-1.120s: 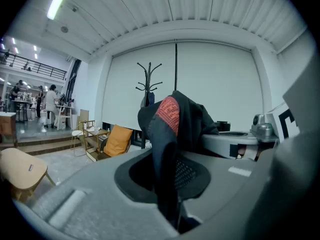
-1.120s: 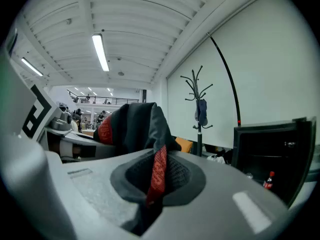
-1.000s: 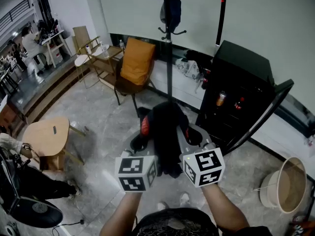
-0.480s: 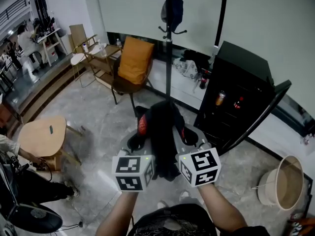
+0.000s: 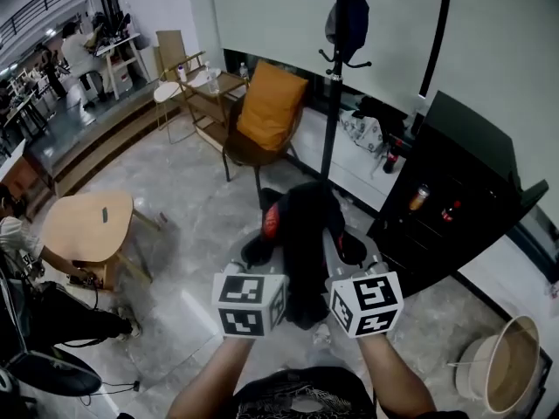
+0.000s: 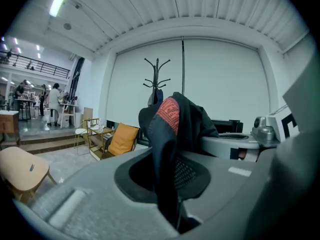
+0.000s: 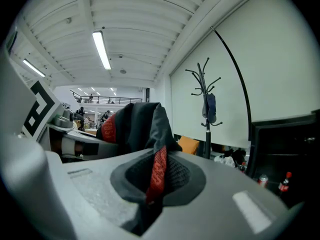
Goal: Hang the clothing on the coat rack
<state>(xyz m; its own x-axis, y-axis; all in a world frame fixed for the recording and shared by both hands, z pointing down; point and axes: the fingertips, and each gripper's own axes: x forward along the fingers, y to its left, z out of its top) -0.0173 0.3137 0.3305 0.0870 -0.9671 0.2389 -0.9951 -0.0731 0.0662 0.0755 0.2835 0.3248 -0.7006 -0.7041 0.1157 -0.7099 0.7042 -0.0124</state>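
Note:
A black garment with red patches (image 5: 301,234) is held up between both grippers. My left gripper (image 5: 262,250) is shut on its dark fabric (image 6: 167,154). The right gripper (image 5: 348,248) is shut on a fold with a red strip (image 7: 157,171). The black coat rack (image 5: 336,68) stands straight ahead past the garment, with a dark blue item (image 5: 348,16) on an upper hook. That rack also appears in the left gripper view (image 6: 156,79) and the right gripper view (image 7: 205,99), some way off.
An orange chair (image 5: 266,112) stands left of the rack. A black cabinet with bottles (image 5: 454,182) is to the right, its door open. A round wooden table (image 5: 83,230) is at the left and a pale basket (image 5: 502,365) at the lower right. People work at far left.
The view has shifted: the rack and chair now sit further right in the head view. Both grippers still hold the garment, a little lower in the picture.

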